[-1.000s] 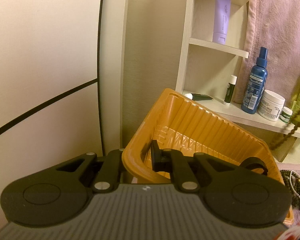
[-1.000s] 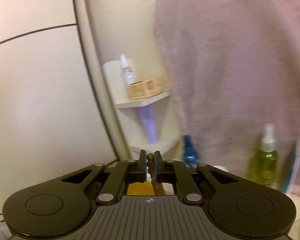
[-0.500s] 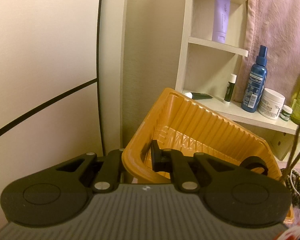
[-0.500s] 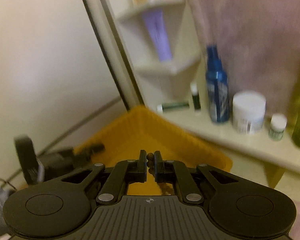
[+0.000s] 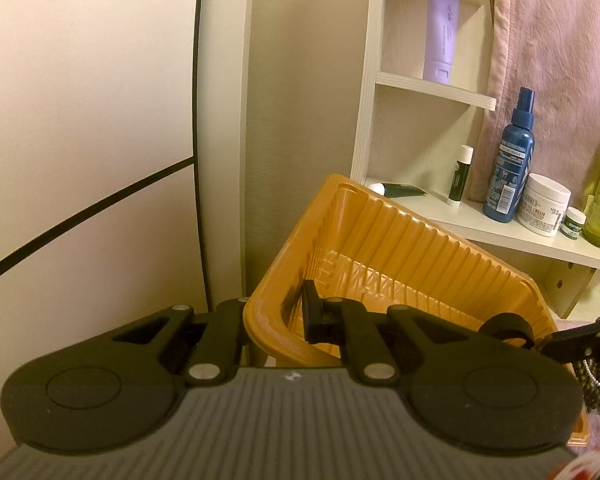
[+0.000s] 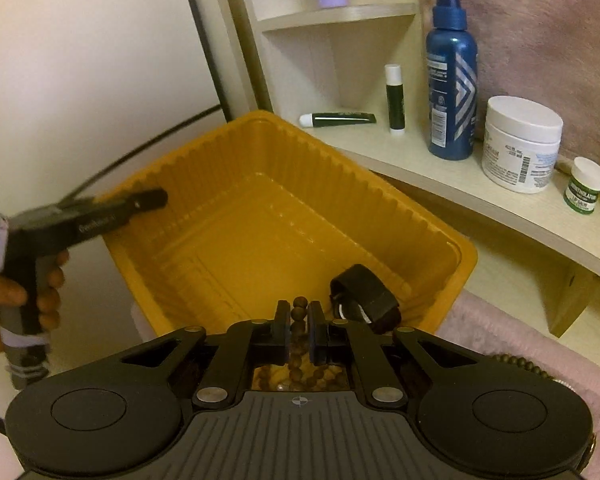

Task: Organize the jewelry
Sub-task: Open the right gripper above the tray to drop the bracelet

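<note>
Swung downward since a second ago, from facing the pink towel and upper shelf to looking into the orange tray point(image 6: 284, 216). Right claw point(image 6: 299, 334) pinched narrow on a brown bead strand point(image 6: 299, 312), beads stacked between the two pads and more of the strand trailing below, over the tray's near edge. Left claw point(image 5: 276, 314) unchanged from before, clamped on the tray's rim at its near left corner, one finger inside the wall and one outside, tray tipped up toward the shelf. Same left claw seen from the right wrist view at the tray's left rim, held by a hand point(image 6: 24, 292) on its grip. Black band point(image 6: 366, 298) lying inside the tray against its near right wall. On the pale corner shelf point(image 6: 480, 192) behind the tray: a dark green tube point(image 6: 340, 119) lying flat, a lip balm stick point(image 6: 395, 98) upright, a blue spray bottle point(image 6: 452, 80), a white cream jar point(image 6: 520, 144) and a small green-labelled pot point(image 6: 586, 186), side by side. Further beads point(image 6: 516, 362) on the pink fabric at lower right.
</note>
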Demonstrator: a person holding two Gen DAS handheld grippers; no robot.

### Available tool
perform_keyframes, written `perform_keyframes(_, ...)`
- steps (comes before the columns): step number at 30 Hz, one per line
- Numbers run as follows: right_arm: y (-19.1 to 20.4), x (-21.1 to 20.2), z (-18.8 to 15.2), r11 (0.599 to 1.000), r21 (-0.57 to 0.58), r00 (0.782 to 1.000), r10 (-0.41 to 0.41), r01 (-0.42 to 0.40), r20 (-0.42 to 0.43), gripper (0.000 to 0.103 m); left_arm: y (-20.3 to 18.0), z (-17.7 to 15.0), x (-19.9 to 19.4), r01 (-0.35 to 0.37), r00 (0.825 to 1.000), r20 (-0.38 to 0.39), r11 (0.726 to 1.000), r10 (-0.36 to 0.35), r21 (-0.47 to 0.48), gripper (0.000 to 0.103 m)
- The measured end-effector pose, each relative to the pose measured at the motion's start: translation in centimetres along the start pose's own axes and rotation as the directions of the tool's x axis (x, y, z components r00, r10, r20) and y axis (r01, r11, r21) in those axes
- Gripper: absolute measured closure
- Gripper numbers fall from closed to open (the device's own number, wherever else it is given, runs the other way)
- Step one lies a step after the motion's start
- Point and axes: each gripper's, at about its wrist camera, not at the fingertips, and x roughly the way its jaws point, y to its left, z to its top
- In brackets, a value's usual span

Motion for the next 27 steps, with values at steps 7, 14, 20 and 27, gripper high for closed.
perform_keyframes(7,0.4,0.4,-0.5,0.997,-0.031,0.997,-0.072,0.072,0.016,0.043,0.0,0.0,0.0,0.001,1.000,-0.001,1.000,-0.001,0.001,0.093)
perform_keyframes(14,-0.1,0.1,-0.6,0.994,-0.014,0.994,-0.107,0.107,0.024,0.040,0.1,0.0,0.0,0.001,1.000,-0.002,1.000,-0.001,0.002,0.093)
perform_keyframes(20,-0.4,-1.1,0.1,0.994,0.019,0.990,-0.111,0.109,0.085,0.037,0.2,0.0,0.1,0.003,1.000,-0.003,1.000,-0.003,0.004,0.093)
perform_keyframes(27,-1.1,-2.0,-0.3,0.989,0.007,0.984,-0.148,0.148,0.096,0.035,0.3,0.1,0.2,0.011,1.000,-0.010,1.000,-0.011,0.022,0.093)
